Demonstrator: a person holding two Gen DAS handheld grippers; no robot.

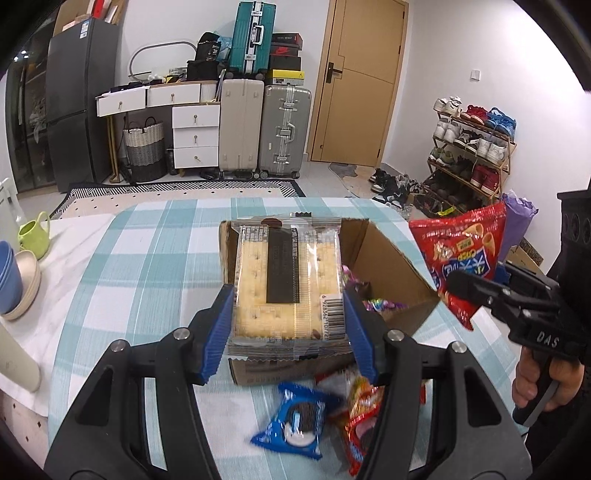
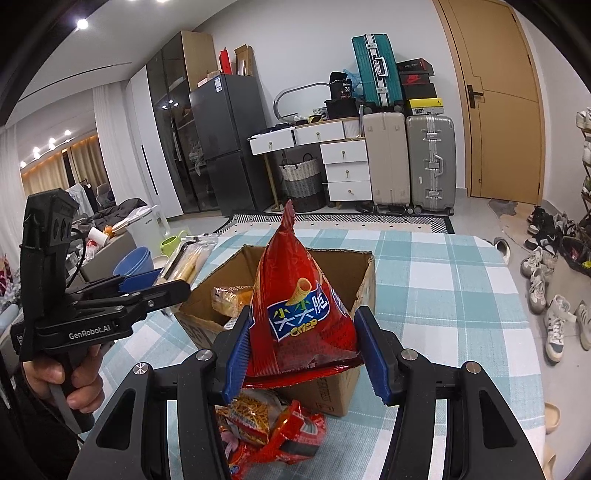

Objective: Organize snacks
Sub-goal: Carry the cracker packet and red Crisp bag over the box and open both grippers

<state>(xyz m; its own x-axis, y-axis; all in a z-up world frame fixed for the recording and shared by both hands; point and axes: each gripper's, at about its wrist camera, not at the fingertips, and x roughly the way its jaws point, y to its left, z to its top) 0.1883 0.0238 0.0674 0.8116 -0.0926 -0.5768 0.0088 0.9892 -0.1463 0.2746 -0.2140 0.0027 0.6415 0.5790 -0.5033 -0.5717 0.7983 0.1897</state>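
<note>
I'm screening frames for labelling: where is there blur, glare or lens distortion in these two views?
Left wrist view: the Oreo pack and red wrappers near the bottom are motion-blurred, while the cracker pack is sharp; fisheye bending curves the table edge. Right wrist view: ceiling spotlights flare, the crisp bag shows slight sheen, and the door bows.

A clear-wrapped cracker pack [image 1: 288, 284] with a dark label hangs flat above the open cardboard box [image 1: 391, 266]; a red crisp bag [image 2: 301, 314] stands point-up over it; Oreo packet [image 1: 295, 421] and red packets [image 2: 266, 424] lie in front
</note>
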